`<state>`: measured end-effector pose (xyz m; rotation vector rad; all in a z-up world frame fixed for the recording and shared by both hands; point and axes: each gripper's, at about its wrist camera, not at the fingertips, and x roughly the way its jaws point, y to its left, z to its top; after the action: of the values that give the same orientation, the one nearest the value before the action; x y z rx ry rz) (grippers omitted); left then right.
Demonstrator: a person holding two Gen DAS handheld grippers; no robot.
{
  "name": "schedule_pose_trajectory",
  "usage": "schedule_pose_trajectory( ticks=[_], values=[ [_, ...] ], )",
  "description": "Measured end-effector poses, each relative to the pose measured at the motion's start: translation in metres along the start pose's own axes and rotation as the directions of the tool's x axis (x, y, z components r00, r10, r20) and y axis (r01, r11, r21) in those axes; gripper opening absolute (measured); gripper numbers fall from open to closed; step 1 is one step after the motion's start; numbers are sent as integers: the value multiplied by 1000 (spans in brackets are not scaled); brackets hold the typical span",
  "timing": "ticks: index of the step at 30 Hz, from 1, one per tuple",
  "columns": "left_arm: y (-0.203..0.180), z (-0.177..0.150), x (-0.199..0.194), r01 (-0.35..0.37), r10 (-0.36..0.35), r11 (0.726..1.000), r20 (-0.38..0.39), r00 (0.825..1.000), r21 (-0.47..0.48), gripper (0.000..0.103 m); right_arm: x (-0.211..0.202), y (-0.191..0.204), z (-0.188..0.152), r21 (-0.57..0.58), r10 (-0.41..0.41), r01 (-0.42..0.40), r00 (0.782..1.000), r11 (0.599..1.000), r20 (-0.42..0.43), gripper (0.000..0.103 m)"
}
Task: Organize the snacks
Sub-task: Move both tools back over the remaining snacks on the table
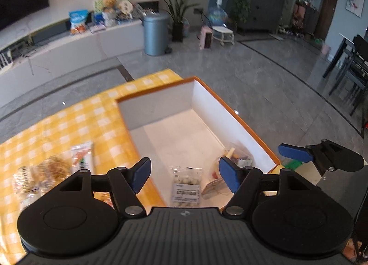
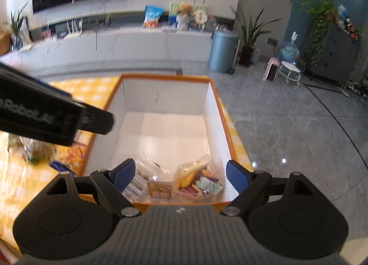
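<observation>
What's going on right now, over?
Both grippers, left and right, open, empty. Two snack bags in box; more snacks on table. Nothing blocking.

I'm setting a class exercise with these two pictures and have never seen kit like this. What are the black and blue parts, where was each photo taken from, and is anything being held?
No robot: a person carries handheld tongs, one per hand, each with a camera looking along its blue fingers. One picture looks past the left tongs, the other past the right tongs. Both are open and hold nothing. Below is an orange-edged box on a yellow checked tablecloth. Inside lie a clear bag of pale sweets and a bag of colourful snacks. More packets wait outside.
</observation>
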<state>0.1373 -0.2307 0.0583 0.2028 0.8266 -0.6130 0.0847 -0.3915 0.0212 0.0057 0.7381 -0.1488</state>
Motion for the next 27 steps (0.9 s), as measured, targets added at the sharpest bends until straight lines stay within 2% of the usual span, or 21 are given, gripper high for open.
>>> schedule_pose_trajectory(
  ticks=[9, 15, 19, 22, 27],
  values=[
    [34, -22, -57, -84, 91, 993, 91, 992, -83, 80, -39, 35, -12, 116, 0, -16, 990, 993, 138, 88],
    [75, -45, -81, -139, 158, 976, 113, 981, -166, 80, -50, 64, -15, 165, 39, -71, 981, 984, 192, 88],
    [104, -60, -88, -161, 191, 960, 114, 975, -229, 80, -54, 90, -17, 151, 82, -117, 972, 982, 218, 88],
    [122, -69, -88, -181, 214, 951, 111, 970, -249, 75, -52, 110, -19, 129, 92, -125, 967, 984, 237, 87],
    [136, -84, -83, -217, 252, 944, 114, 961, -249, 75, -42, 139, -19, 83, 88, -111, 965, 990, 246, 87]
  ],
)
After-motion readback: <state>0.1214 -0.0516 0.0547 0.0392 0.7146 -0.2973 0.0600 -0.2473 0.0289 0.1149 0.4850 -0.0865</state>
